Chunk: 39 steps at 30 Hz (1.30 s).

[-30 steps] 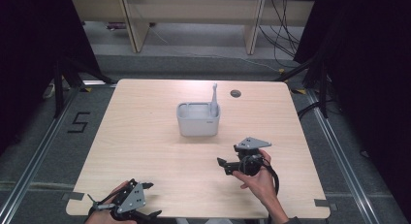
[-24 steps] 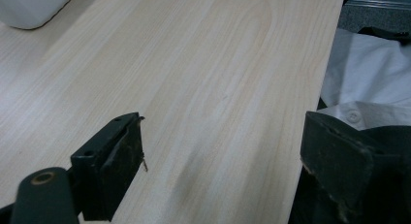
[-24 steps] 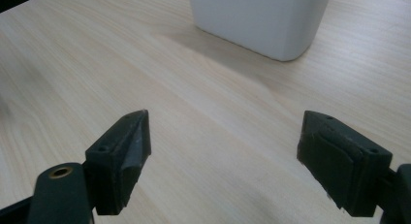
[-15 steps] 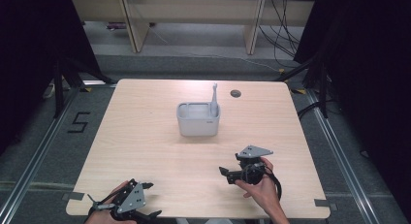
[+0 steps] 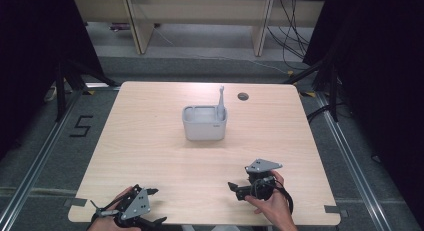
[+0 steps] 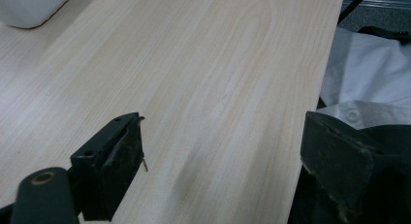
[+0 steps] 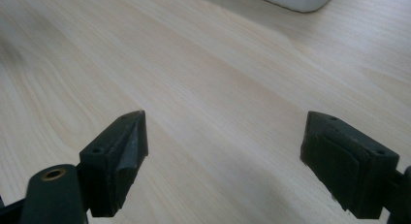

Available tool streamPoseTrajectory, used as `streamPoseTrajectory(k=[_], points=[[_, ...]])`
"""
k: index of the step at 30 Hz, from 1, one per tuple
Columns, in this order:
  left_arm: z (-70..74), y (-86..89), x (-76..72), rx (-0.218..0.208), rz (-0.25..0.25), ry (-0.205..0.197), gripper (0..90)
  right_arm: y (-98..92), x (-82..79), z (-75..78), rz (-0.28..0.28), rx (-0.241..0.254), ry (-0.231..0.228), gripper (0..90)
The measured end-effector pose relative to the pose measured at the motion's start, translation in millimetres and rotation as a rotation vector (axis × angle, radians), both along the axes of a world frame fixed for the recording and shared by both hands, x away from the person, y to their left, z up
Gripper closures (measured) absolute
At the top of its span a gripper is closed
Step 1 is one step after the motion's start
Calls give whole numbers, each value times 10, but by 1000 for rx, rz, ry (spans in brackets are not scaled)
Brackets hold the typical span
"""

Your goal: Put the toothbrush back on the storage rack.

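A: Left gripper (image 5: pixel 150 207)?
B: Near bench (image 5: pixel 150 141) corner, fingers (image 6: pixel 109 168) spread wide, holding nothing.
A: The tub (image 5: pixel 204 122)?
B: Mid-bench, well apart from both, a brush (image 5: pixel 220 100) upright in its right end.
A: Right gripper (image 5: pixel 234 188)?
B: Low over the near edge, fingers (image 7: pixel 116 161) wide apart, empty.

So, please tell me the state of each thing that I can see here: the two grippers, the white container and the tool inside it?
Left gripper: open, holds nothing, low over the near left edge of the table.
Right gripper: open, holds nothing, low over the near right part of the table.
White container: upright at mid-table, apart from both grippers.
Grey tool: stands in the container's right end, handle up above the rim.
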<state>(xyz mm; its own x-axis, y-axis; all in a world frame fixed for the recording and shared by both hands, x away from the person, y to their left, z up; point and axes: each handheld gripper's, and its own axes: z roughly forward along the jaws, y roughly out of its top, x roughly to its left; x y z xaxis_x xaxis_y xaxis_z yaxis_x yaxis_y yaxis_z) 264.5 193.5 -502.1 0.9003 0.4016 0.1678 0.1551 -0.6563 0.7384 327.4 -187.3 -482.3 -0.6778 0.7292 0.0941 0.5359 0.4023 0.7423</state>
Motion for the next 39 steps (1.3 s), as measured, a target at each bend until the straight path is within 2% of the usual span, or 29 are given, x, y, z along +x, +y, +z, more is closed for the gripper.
streamPoseTrajectory(k=[1, 2, 4, 7, 10, 14, 16, 17, 18, 20, 21, 22, 23, 25, 27, 28, 29, 33, 37, 39], points=[[-1, 1, 1, -1, 0, -1, 148, -13, -4, -12, 10, -7, -17, 174], [5, 7, 5, 11, -3, -3, 148, -9, -39, -1, -10, 3, 17, 174], [8, 7, 6, 10, -7, 7, 148, -41, -44, -21, 9, -1, -6, 174], [-1, 2, 5, 2, 0, -3, 148, -65, -111, -15, -8, -5, 15, 174], [7, 5, 0, 9, 0, 1, 148, -108, -125, -30, 9, -29, -18, 174], [3, 2, 0, 5, 3, -1, 148, -142, -185, -32, -9, -36, 0, 173], [-1, 1, 1, 0, 1, -2, 148, -165, -195, -39, -5, -42, -16, 173], [1, 3, 3, 4, 2, -4, 148, -173, -202, -43, 1, -42, -13, 171], [3, 4, 1, 1, -3, 6, 148, -166, -236, -43, -27, -29, 20, 169], [4, 5, 4, 7, -2, 1, 148, -188, -236, -63, -21, -40, -2, 169], [8, 6, -1, 11, 1, 0, 148, -188, -258, -56, -31, -38, 27, 169], [5, 5, 1, 7, 1, -1, 148, -215, -233, -63, -1, -56, -13, 169], [-3, -1, -1, -6, 3, 1, 148, -217, -239, -63, -1, -59, -11, 169], [8, 7, 0, 12, 1, -1, 148, -222, -254, -66, -6, -59, -16, 169], [5, 6, 2, 7, 1, -2, 148, -219, -270, -61, -9, -59, -12, 169], [12, 8, 3, 16, -1, 1, 148, -232, -264, -63, 9, -74, -26, 169], [4, 6, 6, 8, 1, -7, 148, -225, -281, -63, -5, -65, -5, 169], [3, 5, 5, 8, 1, -6, 148, -235, -279, -81, 2, -71, -18, 169], [1, 4, 4, 4, 2, -5, 148, -233, -294, -73, -6, -74, 1, 169], [1, 2, 1, 1, 2, -3, 148, -235, -286, -87, 7, -81, -9, 169]])
